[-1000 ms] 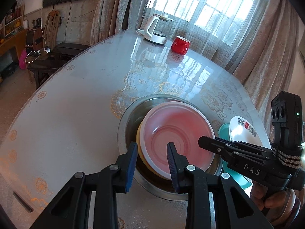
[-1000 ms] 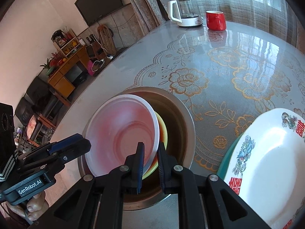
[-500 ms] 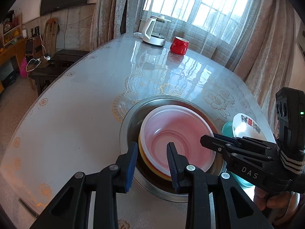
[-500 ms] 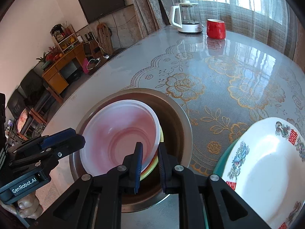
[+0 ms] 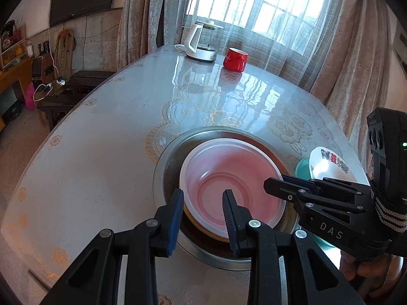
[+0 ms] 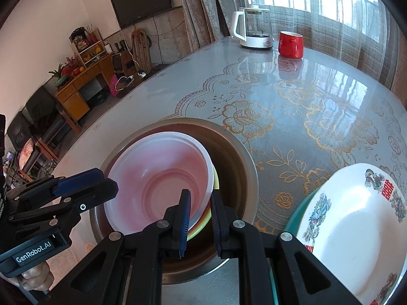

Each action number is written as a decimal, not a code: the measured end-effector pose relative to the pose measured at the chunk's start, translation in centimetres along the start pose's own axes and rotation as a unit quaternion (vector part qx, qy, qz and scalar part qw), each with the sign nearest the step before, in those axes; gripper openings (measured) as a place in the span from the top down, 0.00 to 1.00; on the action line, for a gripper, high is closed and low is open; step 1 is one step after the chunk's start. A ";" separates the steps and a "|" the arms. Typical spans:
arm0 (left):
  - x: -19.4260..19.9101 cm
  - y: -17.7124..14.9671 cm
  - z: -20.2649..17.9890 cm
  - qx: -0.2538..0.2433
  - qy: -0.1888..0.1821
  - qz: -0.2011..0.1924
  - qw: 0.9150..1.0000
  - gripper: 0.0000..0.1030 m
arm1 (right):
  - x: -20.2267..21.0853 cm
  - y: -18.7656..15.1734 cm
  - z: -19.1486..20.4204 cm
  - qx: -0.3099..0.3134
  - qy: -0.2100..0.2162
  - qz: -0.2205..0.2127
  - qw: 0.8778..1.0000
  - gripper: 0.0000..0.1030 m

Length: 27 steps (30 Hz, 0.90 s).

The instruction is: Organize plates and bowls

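Observation:
A pink plastic bowl (image 5: 229, 185) (image 6: 157, 178) lies nested in a yellow bowl (image 5: 201, 230) (image 6: 201, 226) inside a wide metal basin (image 5: 166, 162) (image 6: 245, 157). My right gripper (image 6: 201, 203) (image 5: 276, 181) is shut on the pink bowl's right rim. My left gripper (image 5: 203, 200) (image 6: 110, 185) stands open at the bowl's near left rim. One of its fingers is outside the rim and the other over the bowl's inside, and neither pad presses. To the right of the basin a white patterned plate (image 6: 356, 228) (image 5: 328, 162) rests on a teal plate (image 6: 297, 216).
A white kettle (image 5: 201, 43) and a red mug (image 5: 235, 59) stand at the table's far edge by the curtained window. The table carries a glossy floral cover. Chairs and a wooden cabinet (image 6: 76, 96) stand beyond its left edge.
The pink bowl was tipped up on its right side and now lies flatter in the yellow bowl. Both grippers stayed where they were, with slight wrist rolls.

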<state>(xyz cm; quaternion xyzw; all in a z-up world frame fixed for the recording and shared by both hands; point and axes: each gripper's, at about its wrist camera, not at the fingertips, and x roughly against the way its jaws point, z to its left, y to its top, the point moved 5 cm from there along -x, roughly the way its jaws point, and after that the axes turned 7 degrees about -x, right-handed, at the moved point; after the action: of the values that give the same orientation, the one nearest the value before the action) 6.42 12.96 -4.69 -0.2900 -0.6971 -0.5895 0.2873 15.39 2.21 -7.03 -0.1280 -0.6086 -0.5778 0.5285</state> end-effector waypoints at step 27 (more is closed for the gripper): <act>-0.9 0.4 -0.1 -0.019 0.018 -0.001 1.000 0.69 | -0.4 0.3 0.1 0.016 -0.011 -0.012 1.000 0.85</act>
<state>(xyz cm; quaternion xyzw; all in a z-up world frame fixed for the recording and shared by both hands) 7.28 12.87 -5.09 -0.2837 -0.6808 -0.6079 0.2940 15.71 2.51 -7.17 -0.1183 -0.6248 -0.5730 0.5169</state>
